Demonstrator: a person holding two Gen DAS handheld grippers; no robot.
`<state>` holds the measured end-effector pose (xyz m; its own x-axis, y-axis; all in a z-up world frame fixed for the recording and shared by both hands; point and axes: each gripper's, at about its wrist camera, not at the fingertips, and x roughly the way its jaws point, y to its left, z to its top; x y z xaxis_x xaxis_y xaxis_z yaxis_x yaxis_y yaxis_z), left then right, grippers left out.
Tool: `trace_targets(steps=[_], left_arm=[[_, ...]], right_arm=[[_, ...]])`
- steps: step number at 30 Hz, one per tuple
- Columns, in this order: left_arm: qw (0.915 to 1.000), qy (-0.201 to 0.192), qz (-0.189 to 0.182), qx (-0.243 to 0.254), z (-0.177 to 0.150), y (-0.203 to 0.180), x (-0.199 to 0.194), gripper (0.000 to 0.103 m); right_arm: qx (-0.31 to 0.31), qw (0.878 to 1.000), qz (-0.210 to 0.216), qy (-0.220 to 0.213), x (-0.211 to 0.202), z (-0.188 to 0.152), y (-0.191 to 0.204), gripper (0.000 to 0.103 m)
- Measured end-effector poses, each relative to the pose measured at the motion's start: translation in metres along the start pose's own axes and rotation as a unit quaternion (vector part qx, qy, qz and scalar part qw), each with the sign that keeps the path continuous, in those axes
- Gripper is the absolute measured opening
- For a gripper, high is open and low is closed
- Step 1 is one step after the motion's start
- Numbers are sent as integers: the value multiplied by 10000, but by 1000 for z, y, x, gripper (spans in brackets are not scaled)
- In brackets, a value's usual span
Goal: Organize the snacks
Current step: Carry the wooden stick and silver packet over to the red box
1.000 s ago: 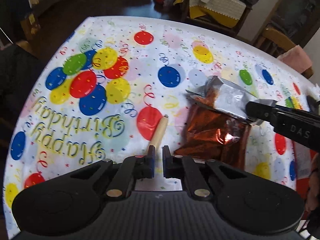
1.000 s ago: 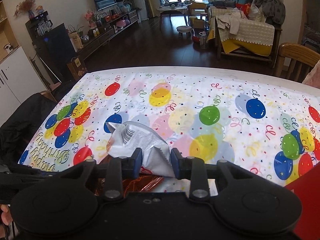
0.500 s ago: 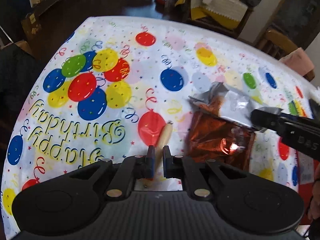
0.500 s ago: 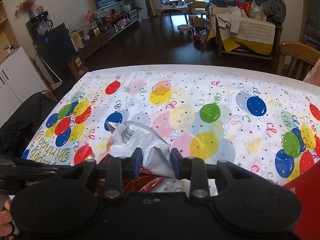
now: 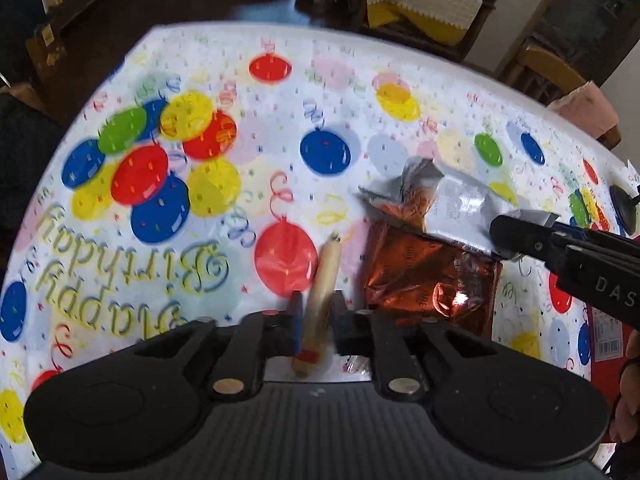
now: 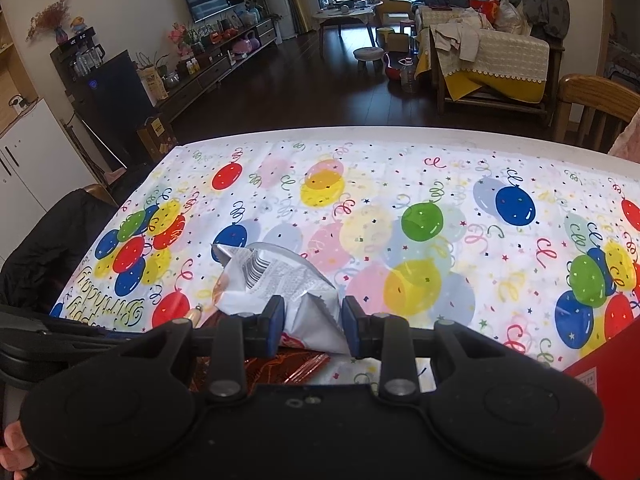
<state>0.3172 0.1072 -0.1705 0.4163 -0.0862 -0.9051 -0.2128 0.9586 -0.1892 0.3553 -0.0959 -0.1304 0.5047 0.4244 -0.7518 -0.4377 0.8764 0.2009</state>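
Left gripper point(image 5: 316, 314) straddles the snack stick; right gripper point(image 6: 313, 326) is clamped on the silver bag.

I note the left jaws have just been opening: they now stand slightly apart with the slim tan sausage-shaped snack stick with a red end point(image 5: 324, 276) between them, pads not visibly pressing it. The stick lies on the balloon-print "Happy Birthday" tablecloth point(image 5: 224, 80), pointing toward 12 o'clock. At 3 o'clock of it I see a crinkled orange-red foil snack packet point(image 5: 424, 276) flat on the cloth. Resting on that packet's far edge is the crumpled silver foil bag with printed text point(image 6: 280, 280), pinched at its near corner by the right jaws. A red carton point(image 6: 612, 400) sits at 4 o'clock in the right wrist view.
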Motion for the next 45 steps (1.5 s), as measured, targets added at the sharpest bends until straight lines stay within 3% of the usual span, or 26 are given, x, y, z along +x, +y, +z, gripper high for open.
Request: trace_targets(steps=[1, 2, 7, 8, 10, 20, 34, 45], left_arm=[[10000, -19, -55, 0, -1, -1, 0, 30], [10000, -30, -91, 24, -1, -2, 0, 31], [9998, -97, 97, 118, -2, -8, 0, 31], [9999, -105, 69, 87, -2, -6, 0, 30], [9998, -121, 137, 28, -3, -2, 0, 11], [9992, -336, 217, -51, -7, 0, -20, 10], [9960, -748, -113, 486, -37, -34, -120, 10], [9849, -1008, -611, 1271, -76, -84, -187, 10]], right_arm=[[4, 10000, 5, 7, 0, 0, 0, 30], [7, 10000, 5, 5, 0, -1, 0, 30], [35, 10000, -3, 0, -1, -3, -2, 30], [44, 10000, -8, 1, -1, -3, -2, 30], [57, 10000, -32, -5, -2, -4, -3, 30], [12, 9995, -192, -237, -24, -6, 5, 29], [299, 9963, -454, -660, -134, -28, 27, 29], [788, 9856, -995, -1117, -230, -70, 33, 29]])
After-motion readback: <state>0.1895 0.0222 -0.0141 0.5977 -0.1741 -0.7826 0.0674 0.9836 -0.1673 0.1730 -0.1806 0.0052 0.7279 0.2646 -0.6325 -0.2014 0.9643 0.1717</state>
